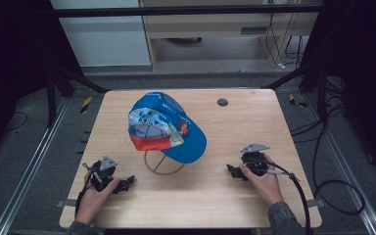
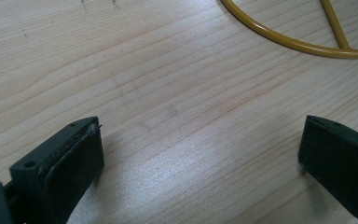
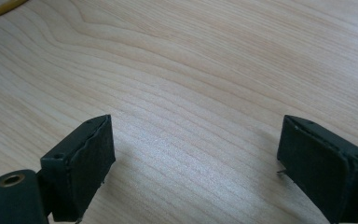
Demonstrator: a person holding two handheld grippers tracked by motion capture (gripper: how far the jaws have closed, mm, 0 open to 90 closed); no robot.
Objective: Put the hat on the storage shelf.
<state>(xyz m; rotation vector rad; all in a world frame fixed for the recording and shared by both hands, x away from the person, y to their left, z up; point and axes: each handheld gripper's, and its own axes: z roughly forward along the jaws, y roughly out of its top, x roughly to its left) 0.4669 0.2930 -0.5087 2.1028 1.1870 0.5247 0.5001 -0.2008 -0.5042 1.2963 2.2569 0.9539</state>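
With the left claw (image 1: pixel 127 183) and right claw (image 1: pixel 232 171) both wide open, empty and resting low on the surface (image 1: pixel 235 127), the blue cap (image 1: pixel 166 127) perched on its yellow wire stand (image 1: pixel 164 164) between them could topple if nudged sideways.

Cap (image 1: pixel 169 126) hiding yellow stand's (image 1: pixel 162 166) top

Cloth cap (image 1: pixel 169 128); glossy yellow wire stand (image 2: pixel 303 44); matt wooden table (image 1: pixel 235 147).
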